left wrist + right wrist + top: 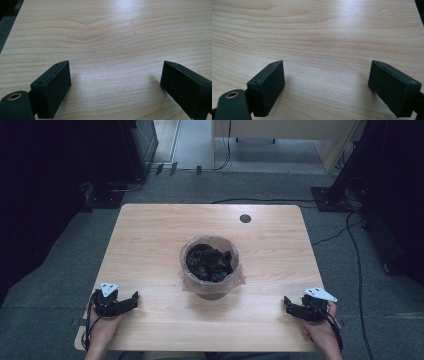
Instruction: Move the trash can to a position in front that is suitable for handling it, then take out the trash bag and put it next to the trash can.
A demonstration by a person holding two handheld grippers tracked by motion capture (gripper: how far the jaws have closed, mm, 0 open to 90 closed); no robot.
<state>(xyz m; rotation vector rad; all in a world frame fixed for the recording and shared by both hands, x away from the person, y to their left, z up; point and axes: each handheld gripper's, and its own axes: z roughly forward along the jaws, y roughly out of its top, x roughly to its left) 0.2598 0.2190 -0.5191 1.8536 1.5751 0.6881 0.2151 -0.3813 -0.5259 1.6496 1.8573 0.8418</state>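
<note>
step: start pose, as I read it; your hands rest at the near edge of the table [150, 230], nothing picked up, the work looks to be on the bin
bin: small round bin [210, 270] lined with a clear bag [239, 279], mid-table, between your two hands and well apart from both
contents: dark crumpled stuff [209, 262] fills the bin near to the rim; can't tell what it is
left gripper: [129, 301] near left corner, low over the wood, jaws spread wide, nothing between them; its own view [113, 83] has bare wood ahead
right gripper: [290, 305] near right corner, jaws released wide, empty; its own view [327, 83] has bare wood too
next move: likely bring both grippers in to the bag rim, one per side; you need to pinch thin film only, not the bin wall
risk: film is slack and slippery, bin looks light, may tip or slide
in the way: nothing on the wood between grippers and bin
around: round cable hole [245, 218] at far edge, cables [350, 235] on floor at right, off the table
</note>
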